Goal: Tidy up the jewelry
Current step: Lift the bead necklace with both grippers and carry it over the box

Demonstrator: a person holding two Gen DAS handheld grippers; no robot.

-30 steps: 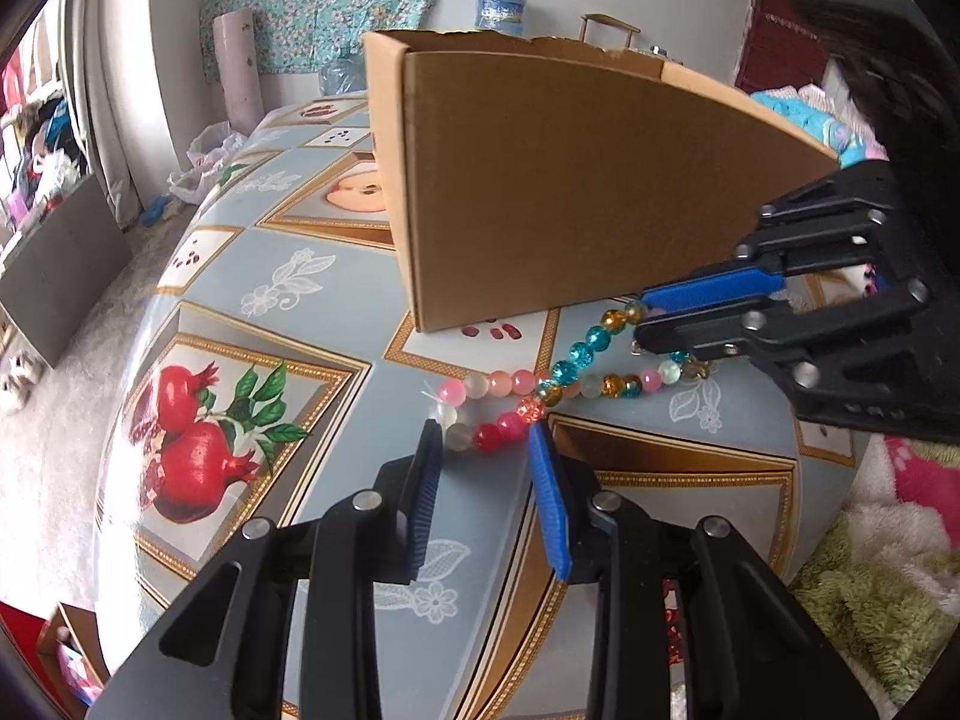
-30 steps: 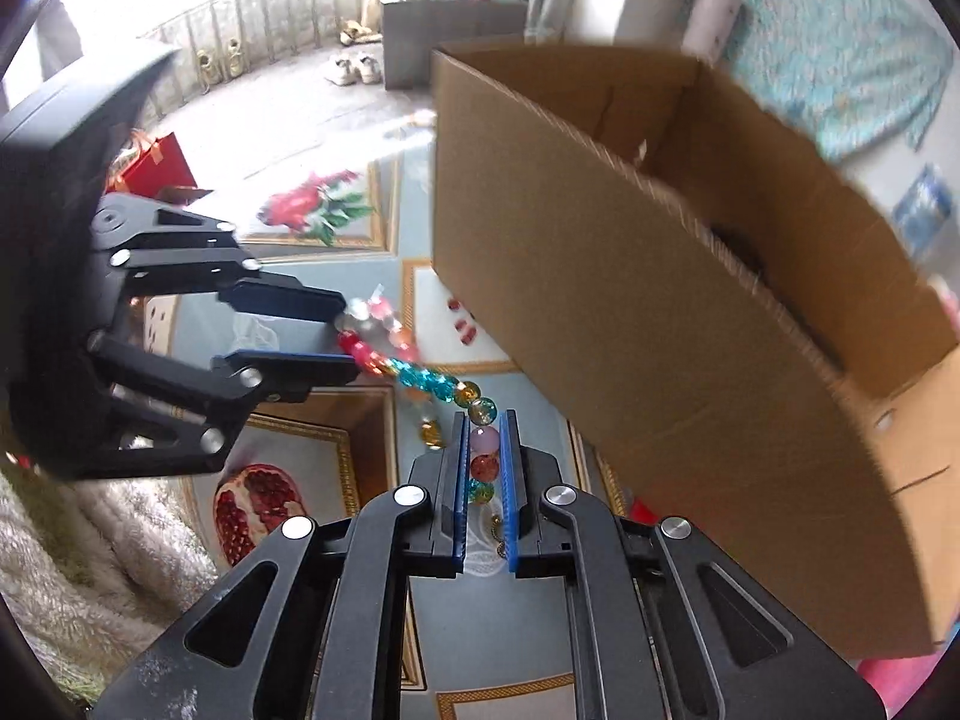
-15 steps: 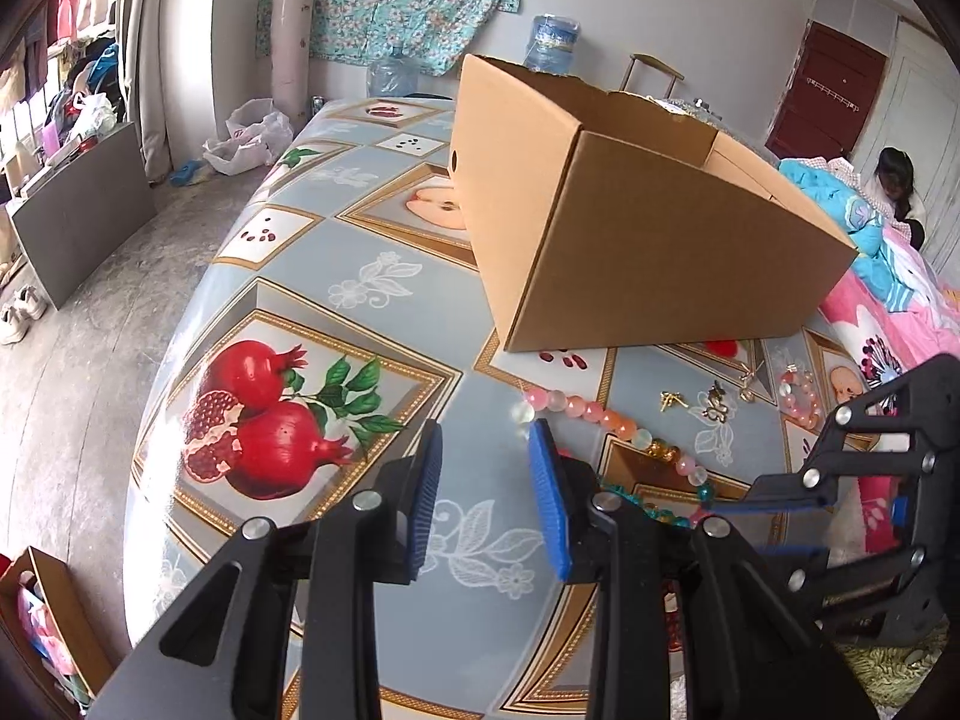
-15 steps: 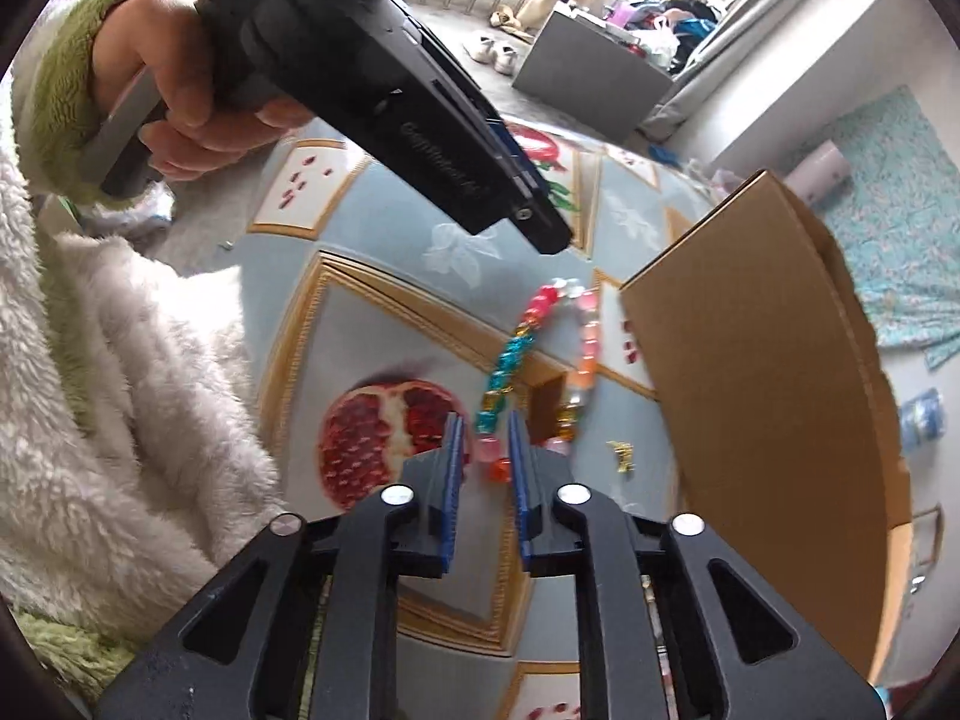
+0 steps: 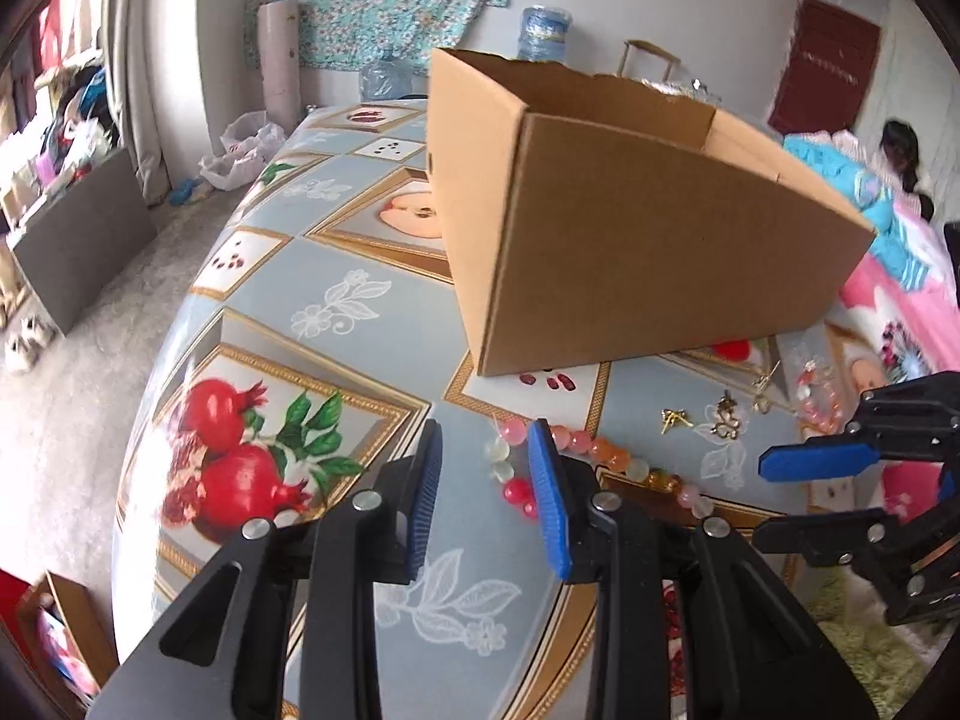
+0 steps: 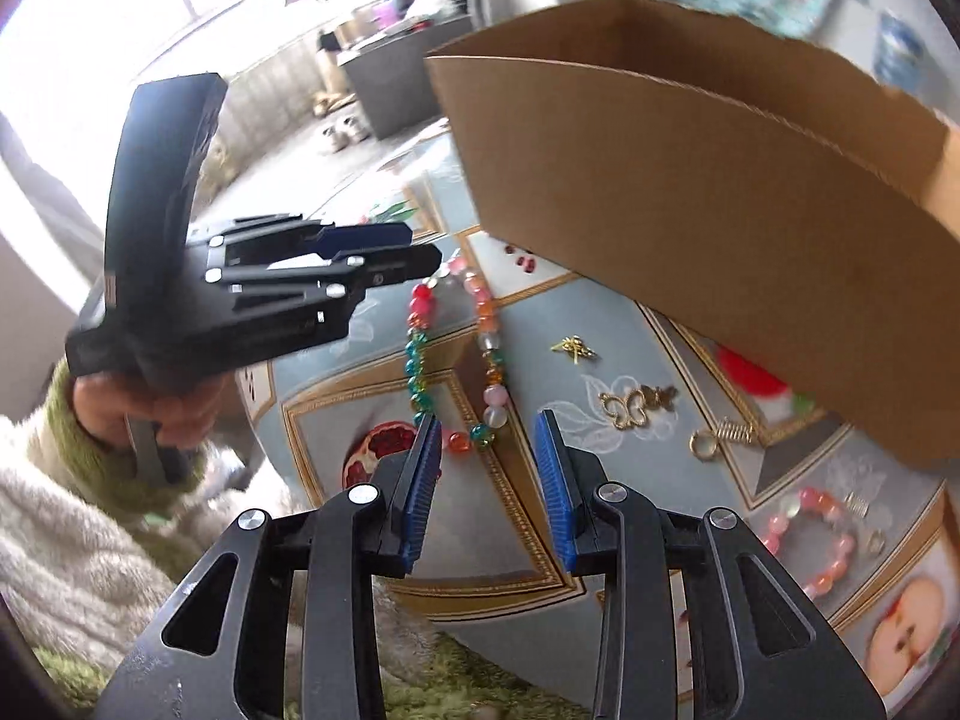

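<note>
**Necklace flat on the table, both grippers spread and empty**

Your left gripper hangs over the table's near edge with its jaws apart and nothing between them. The pink end of the bead necklace lies on the tablecloth just ahead of the blue pads, with the right-hand pad covering part of the strand. Your right gripper is likewise spread wide and holds nothing; the necklace's loop of teal, orange and pink beads lies flat just ahead of its fingertips.

The tall cardboard box stands close behind the beads and blocks the far half of the table in both views. To its right, near the box wall, lie a small gold charm, a gold butterfly piece, a gold coil clasp and a pink bead bracelet, all apart from the necklace. Your left hand, in a green cuff, grips the handle at the table's edge.

There is small white lettering on the left gripper's body, too blurred to read.
</note>
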